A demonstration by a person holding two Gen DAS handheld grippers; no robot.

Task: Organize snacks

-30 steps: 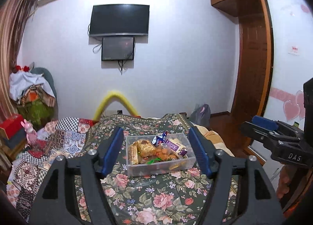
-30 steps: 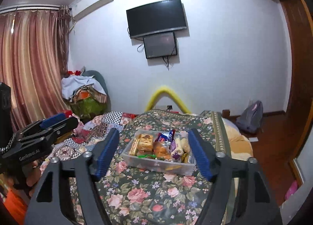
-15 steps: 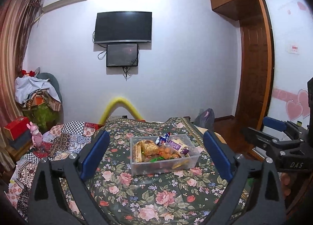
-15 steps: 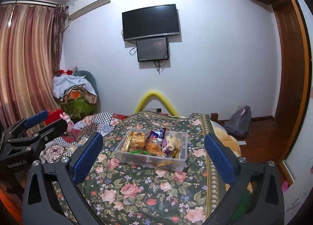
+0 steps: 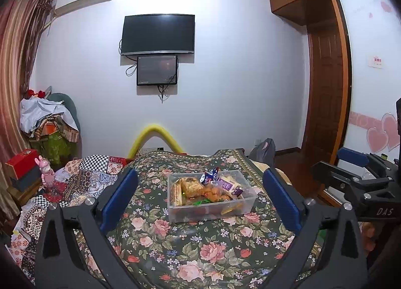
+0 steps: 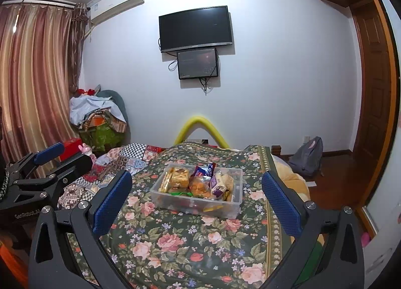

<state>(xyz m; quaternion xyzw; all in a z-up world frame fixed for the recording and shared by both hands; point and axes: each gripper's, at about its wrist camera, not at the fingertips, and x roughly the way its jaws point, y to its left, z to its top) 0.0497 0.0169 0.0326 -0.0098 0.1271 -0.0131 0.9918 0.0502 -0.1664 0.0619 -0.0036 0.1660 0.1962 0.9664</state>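
Both grippers, left gripper [image 5: 200, 200] & right gripper [image 6: 196, 200], are spread wide w/ nothing held, hovering short of the clear bin [image 6: 235, 202] on the floral bedspread [image 6: 175, 241]. Snacks [image 6: 200, 185] are piled loose inside, prob so either side can reach in.

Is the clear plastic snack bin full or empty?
Full: the clear plastic snack bin holds packets heaped to its rim, a blue wrapper poking above.

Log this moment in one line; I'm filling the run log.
stage: approach | left tongs: open, empty | right tongs: open, empty | bin: on bedspread, full of snacks, untouched
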